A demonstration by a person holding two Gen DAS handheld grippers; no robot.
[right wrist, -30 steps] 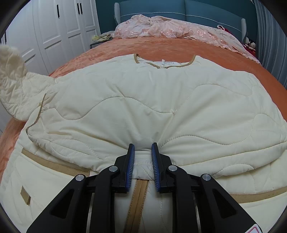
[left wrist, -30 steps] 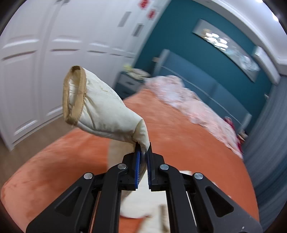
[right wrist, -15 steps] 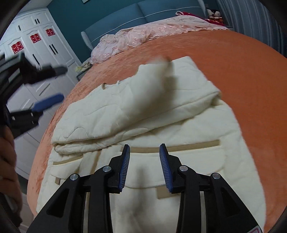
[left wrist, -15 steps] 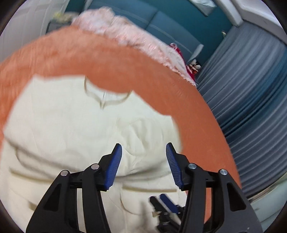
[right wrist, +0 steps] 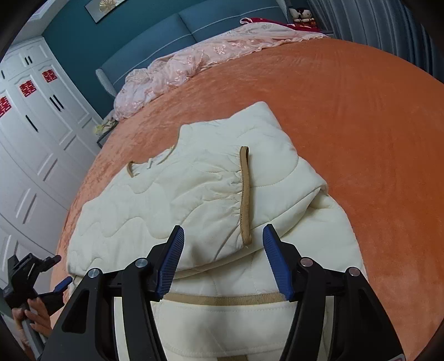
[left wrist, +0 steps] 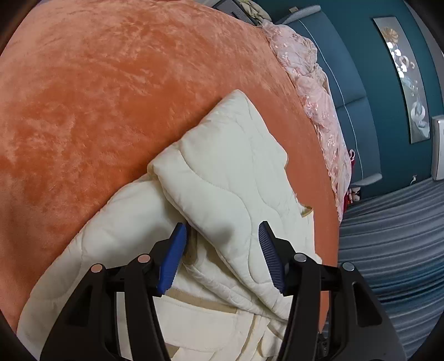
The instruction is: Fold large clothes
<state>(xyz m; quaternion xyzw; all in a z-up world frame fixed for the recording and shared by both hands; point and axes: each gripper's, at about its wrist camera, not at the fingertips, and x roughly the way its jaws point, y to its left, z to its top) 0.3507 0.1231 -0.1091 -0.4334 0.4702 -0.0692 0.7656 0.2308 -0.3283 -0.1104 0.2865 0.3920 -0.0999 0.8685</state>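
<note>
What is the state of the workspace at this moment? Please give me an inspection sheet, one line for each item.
Surface: orange bedspread, plush, bare around the garment.
Job's things: cream quilted jacket lies flat, both sleeves folded across the body; tan cuff on top.
Clutter: pink lace bedding bunched at the headboard end.
Grippers: left gripper jaws opening over a folded sleeve, fingers not pressing on it; right gripper jaws opening above the jacket, holding nothing.
Cables: nothing seen.
Surroundings: blue headboard, white wardrobe, grey curtain.
</note>
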